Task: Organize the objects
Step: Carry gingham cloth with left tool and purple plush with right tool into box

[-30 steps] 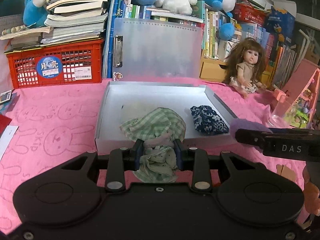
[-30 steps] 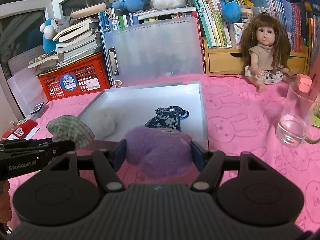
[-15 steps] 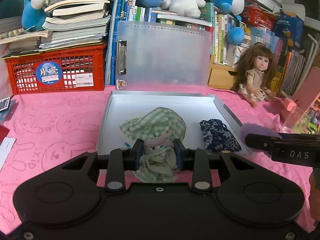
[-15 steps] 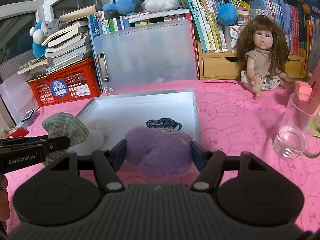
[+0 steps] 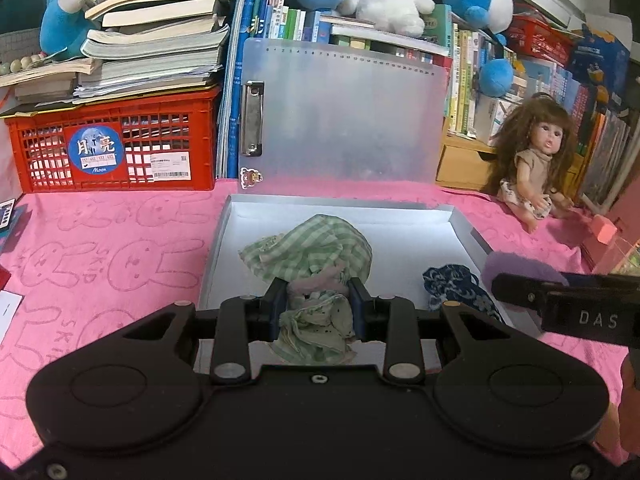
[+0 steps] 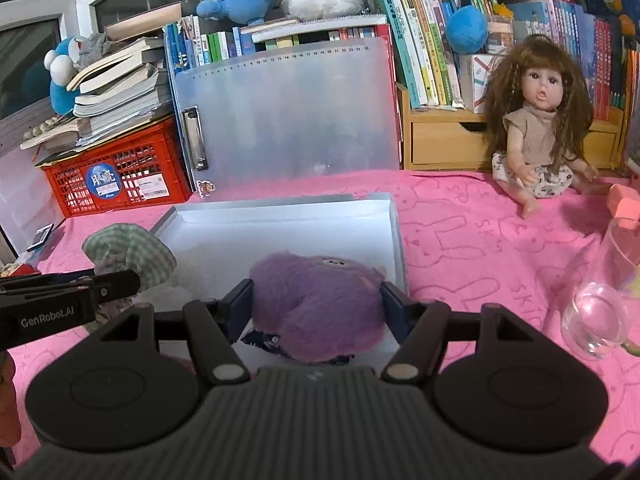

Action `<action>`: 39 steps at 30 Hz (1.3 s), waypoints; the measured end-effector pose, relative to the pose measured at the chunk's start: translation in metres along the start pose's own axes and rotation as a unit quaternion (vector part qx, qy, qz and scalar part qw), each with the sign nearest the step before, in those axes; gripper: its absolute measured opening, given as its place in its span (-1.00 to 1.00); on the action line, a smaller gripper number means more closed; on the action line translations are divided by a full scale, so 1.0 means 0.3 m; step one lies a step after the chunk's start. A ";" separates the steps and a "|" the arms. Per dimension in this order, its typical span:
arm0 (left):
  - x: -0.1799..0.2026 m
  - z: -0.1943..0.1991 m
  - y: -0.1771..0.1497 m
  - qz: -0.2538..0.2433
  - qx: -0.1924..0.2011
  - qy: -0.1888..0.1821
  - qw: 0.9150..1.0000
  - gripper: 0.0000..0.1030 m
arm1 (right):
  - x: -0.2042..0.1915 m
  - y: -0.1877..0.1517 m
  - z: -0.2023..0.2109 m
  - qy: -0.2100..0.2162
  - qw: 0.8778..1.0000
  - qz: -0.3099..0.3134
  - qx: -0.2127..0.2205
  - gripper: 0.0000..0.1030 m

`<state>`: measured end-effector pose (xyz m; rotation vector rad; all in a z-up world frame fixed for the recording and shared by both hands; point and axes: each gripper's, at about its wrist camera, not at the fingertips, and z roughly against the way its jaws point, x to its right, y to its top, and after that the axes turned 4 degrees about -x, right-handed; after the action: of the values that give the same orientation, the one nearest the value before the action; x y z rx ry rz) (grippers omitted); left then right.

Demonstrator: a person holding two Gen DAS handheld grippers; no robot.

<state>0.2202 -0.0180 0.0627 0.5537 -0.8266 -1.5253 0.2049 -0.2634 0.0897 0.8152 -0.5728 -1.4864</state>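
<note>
Over the tray (image 5: 466, 222), the left gripper (image 5: 318, 312) clamped green cloth (image 5: 316, 248); at its three o'clock, the right gripper (image 6: 316, 304) squeezed a purple plush (image 6: 316, 304), perhaps above the blue cloth (image 5: 456, 284).

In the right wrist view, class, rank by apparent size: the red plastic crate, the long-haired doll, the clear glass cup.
1. Long-haired doll
2. Red plastic crate
3. Clear glass cup, though partly cut off and nearest the camera, so its rank is unsure.
</note>
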 end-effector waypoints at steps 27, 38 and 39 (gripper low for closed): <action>-0.021 -0.190 0.071 -0.010 -0.014 0.019 1.000 -0.38 | 0.030 0.082 -0.202 0.004 0.999 -0.014 -0.048 0.34; -0.014 -0.198 0.070 -0.015 -0.014 0.017 1.000 -0.33 | 0.045 0.075 -0.218 0.005 0.999 -0.021 -0.050 0.39; -0.013 -0.197 0.070 -0.014 -0.015 0.015 1.000 -0.31 | 0.044 0.076 -0.217 0.008 0.999 -0.021 -0.049 0.43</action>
<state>0.2790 -0.0244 0.0411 0.5666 -0.7745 -1.5489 0.2699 -0.2706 0.0648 0.7653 -0.4696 -1.5324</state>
